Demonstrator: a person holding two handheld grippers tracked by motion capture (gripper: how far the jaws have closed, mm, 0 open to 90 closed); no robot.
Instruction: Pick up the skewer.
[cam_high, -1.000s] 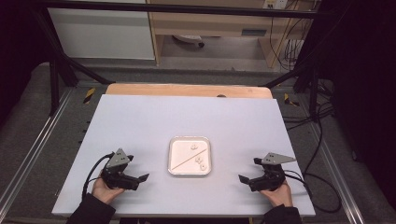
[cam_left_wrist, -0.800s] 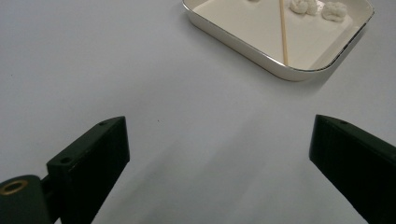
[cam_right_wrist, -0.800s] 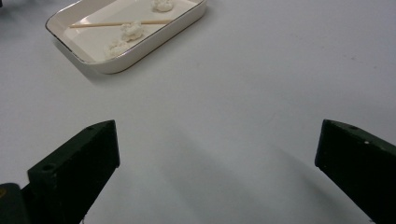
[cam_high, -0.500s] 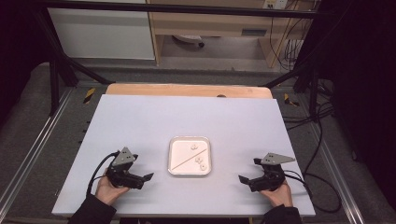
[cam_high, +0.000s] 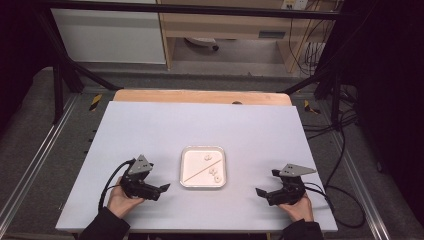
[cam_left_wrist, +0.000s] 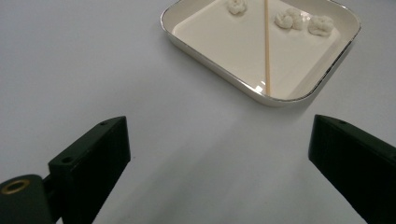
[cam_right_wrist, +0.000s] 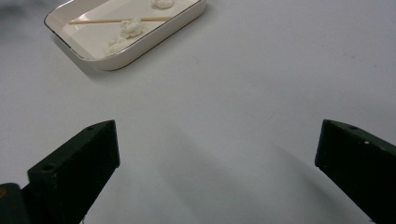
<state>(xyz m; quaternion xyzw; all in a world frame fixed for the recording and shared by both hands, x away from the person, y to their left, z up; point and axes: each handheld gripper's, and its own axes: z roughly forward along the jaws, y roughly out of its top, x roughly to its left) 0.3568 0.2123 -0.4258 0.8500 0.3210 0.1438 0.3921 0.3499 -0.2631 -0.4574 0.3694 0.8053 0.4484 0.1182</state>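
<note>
Left gripper (cam_high: 162, 188) & right gripper (cam_high: 260, 192): jaws spread wide, nothing held, both low over the pale grey-white tabletop (cam_high: 150, 130). Between them sits a shallow cream square tray w/ metal rim (cam_high: 186, 181), holding a thin wooden skewer (cam_left_wrist: 266, 42) laid diagonally + three small white lumps (cam_left_wrist: 321, 24). Beyond: wooden board edge (cam_high: 200, 96), dark frame rails, grey floor, cables.

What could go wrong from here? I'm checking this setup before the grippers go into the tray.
The skewer lies flat on the floor of the shallow tray, so jaws closing on it may slip off or scrape the tray. The light tray sits loose on the smooth table and could slide if nudged. The small white pieces lie close beside the skewer and might be knocked aside. Both the left gripper and the right gripper are open and apart from it.
</note>
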